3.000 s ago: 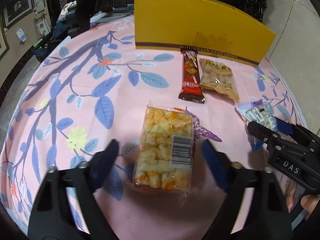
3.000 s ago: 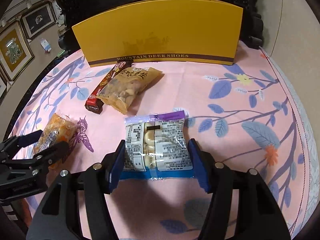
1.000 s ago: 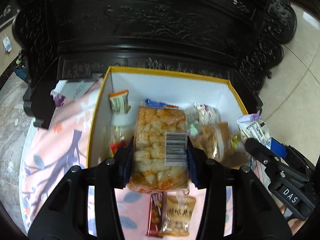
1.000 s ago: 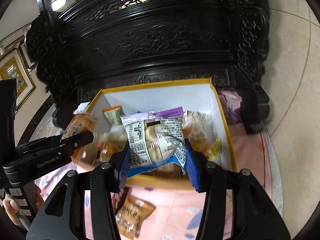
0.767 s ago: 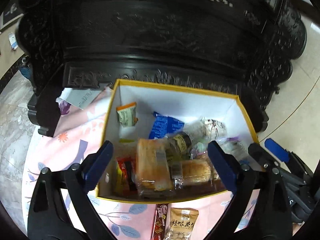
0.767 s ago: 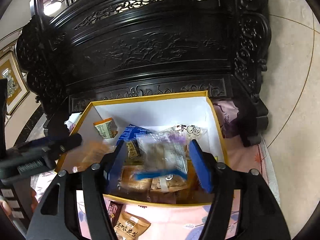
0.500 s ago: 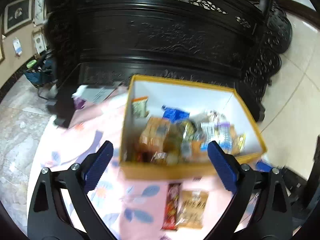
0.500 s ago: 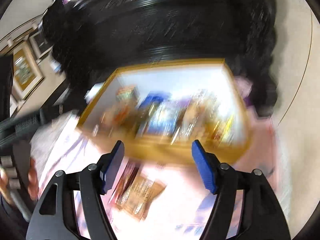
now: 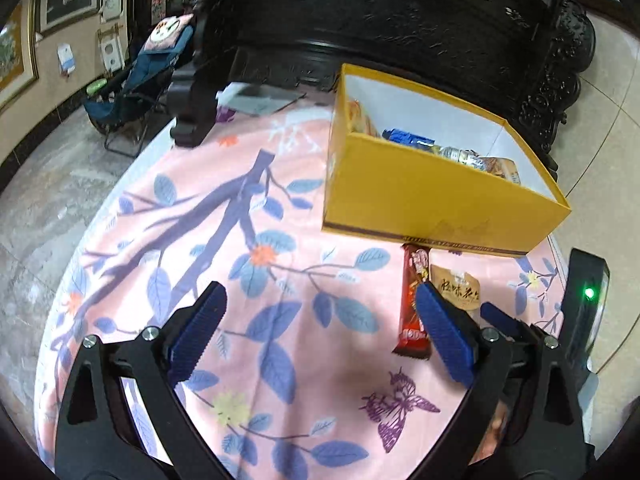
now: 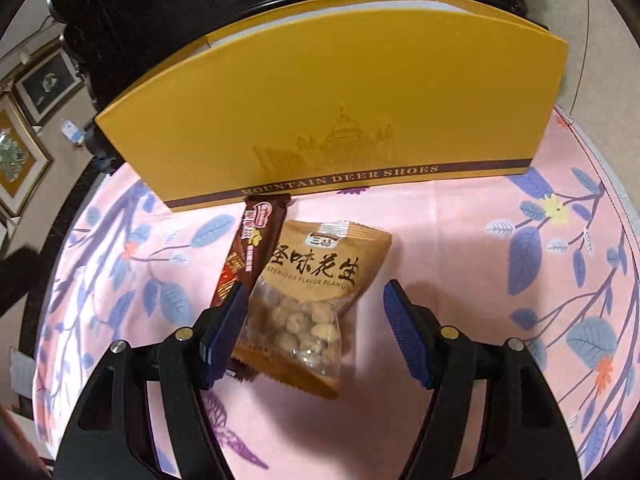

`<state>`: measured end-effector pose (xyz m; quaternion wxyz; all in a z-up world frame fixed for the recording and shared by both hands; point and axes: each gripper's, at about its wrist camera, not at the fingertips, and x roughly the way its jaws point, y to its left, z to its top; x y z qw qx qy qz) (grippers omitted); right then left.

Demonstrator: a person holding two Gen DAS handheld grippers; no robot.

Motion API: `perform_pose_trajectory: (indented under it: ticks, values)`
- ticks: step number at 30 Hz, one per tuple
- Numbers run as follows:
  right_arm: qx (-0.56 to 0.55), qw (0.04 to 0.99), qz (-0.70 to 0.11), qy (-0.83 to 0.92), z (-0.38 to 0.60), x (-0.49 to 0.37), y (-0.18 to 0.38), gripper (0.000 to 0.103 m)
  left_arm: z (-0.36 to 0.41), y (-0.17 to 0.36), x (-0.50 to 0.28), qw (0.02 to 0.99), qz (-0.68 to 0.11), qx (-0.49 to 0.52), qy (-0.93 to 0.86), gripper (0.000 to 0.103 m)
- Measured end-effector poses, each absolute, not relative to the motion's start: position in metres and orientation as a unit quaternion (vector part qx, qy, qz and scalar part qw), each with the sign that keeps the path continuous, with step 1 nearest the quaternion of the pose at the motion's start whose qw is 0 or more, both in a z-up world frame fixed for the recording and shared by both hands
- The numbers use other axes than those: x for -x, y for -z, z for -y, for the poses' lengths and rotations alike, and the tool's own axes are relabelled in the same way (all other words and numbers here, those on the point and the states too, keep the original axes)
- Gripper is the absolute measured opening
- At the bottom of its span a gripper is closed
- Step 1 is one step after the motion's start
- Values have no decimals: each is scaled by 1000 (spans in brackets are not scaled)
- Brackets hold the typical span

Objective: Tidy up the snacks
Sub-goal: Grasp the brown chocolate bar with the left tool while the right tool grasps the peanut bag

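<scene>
We see the peanut bag lower-centre between the spread, empty right gripper, left gripper wide open over bare tablecloth, yellow box closing off the top.

A box sits on the table with snacks inside. In front of it lie a candy bar and, touching its right side, a peanut bag.
</scene>
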<state>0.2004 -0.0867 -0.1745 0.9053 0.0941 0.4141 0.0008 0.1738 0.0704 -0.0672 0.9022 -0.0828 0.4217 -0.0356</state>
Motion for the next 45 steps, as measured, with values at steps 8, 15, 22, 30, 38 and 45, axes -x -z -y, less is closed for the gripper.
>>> perform_pose_trajectory:
  ticks: [8,15,22,30,38,45]
  values:
    - [-1,913,-408,12,72,-205,181,47,-72,75,-172,898,-429,89,40,97]
    - [-30,906,-422,-2,123,-167,179,45,-35,94,-179,887,-454,62,60,97]
    - [-43,908,-415,-36,141,-150,183,45,16,121,-197,880,-470,20,67,97]
    - [-55,907,-415,-52,143,-150,185,44,35,130,-211,880,-470,9,58,97]
    - [-54,907,-414,-54,143,-145,183,45,47,151,-222,872,-486,1,59,84]
    - [-43,909,-413,-46,140,-144,184,45,54,153,-220,879,-474,-21,54,69]
